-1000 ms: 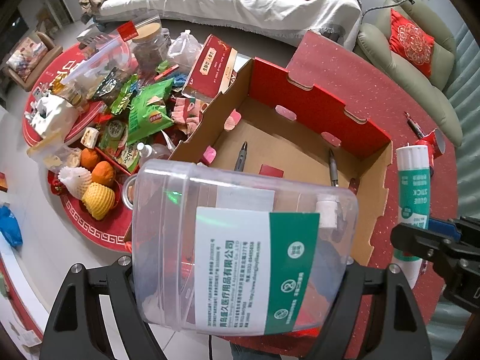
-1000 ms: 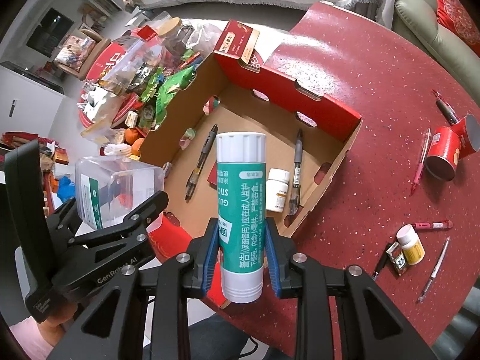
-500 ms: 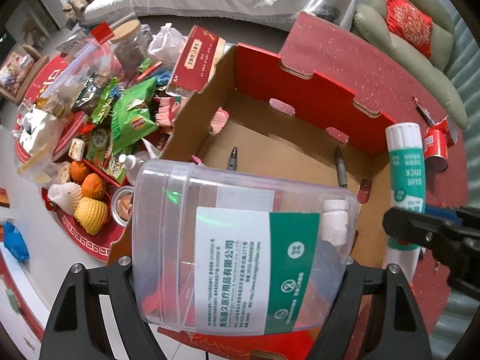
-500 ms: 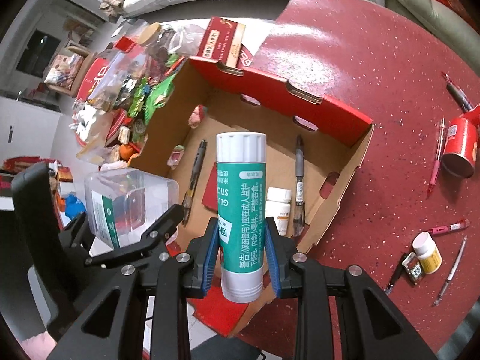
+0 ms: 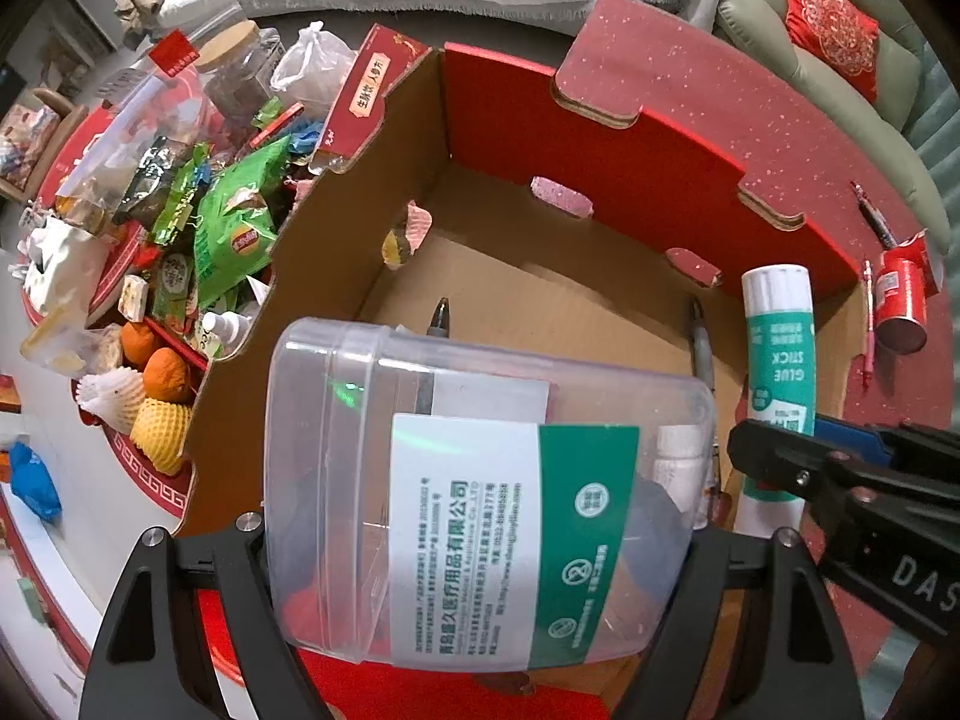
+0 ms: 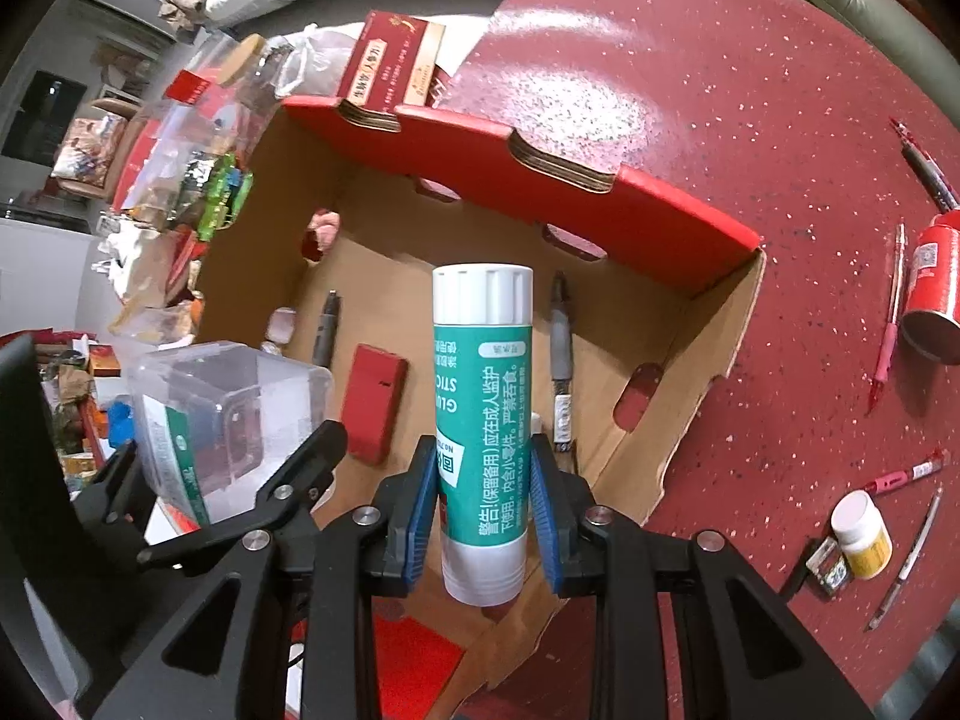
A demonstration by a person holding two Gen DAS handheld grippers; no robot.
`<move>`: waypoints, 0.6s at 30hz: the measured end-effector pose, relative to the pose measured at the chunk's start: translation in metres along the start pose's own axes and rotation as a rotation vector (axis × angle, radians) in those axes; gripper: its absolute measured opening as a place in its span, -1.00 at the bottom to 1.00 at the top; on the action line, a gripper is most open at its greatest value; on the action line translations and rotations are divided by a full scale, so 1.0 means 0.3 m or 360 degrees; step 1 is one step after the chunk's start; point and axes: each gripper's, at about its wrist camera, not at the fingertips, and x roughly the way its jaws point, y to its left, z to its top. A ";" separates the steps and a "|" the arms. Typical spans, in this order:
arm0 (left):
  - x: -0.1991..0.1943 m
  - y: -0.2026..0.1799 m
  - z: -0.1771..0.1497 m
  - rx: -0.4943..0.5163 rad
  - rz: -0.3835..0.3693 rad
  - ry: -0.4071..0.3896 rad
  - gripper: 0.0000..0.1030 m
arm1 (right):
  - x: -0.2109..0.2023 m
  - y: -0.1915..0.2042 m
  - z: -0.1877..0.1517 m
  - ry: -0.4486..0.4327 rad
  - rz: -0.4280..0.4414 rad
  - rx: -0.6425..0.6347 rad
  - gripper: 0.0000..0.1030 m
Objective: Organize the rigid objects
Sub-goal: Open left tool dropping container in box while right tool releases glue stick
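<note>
My left gripper (image 5: 480, 546) is shut on a clear plastic container (image 5: 480, 498) with a white and green label, held over the near edge of the open cardboard box (image 5: 648, 126). My right gripper (image 6: 483, 498) is shut on a green and white glue stick (image 6: 483, 408), held upright over the box's near side. The glue stick also shows in the left wrist view (image 5: 778, 360), right of the container. The container shows in the right wrist view (image 6: 222, 414), at left. Inside the box (image 6: 690, 216) lie two pens (image 6: 561, 354), a red flat case (image 6: 372, 402) and a small white bottle, partly hidden.
Snack packets, fruit and a jar (image 5: 234, 66) crowd the area left of the box. On the red table (image 6: 720, 90) to the right lie a red can (image 6: 936, 294), several pens (image 6: 885, 336) and a small yellow pill bottle (image 6: 861, 534).
Both grippers have moved forward over the box with their objects. The box looms larger and its floor is now under the glue stick and container.
</note>
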 end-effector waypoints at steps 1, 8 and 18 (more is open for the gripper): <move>0.009 -0.002 0.003 0.0000 0.0003 0.0009 0.62 | 0.007 -0.005 0.005 0.0001 -0.0010 0.0004 -0.41; 0.050 -0.025 0.004 0.0041 0.0020 0.0042 0.63 | 0.055 -0.033 0.011 0.0025 -0.0050 0.0029 -0.41; 0.061 -0.027 0.010 0.0068 0.0023 0.0014 0.88 | 0.043 0.005 0.028 -0.0028 -0.0095 -0.0082 -0.25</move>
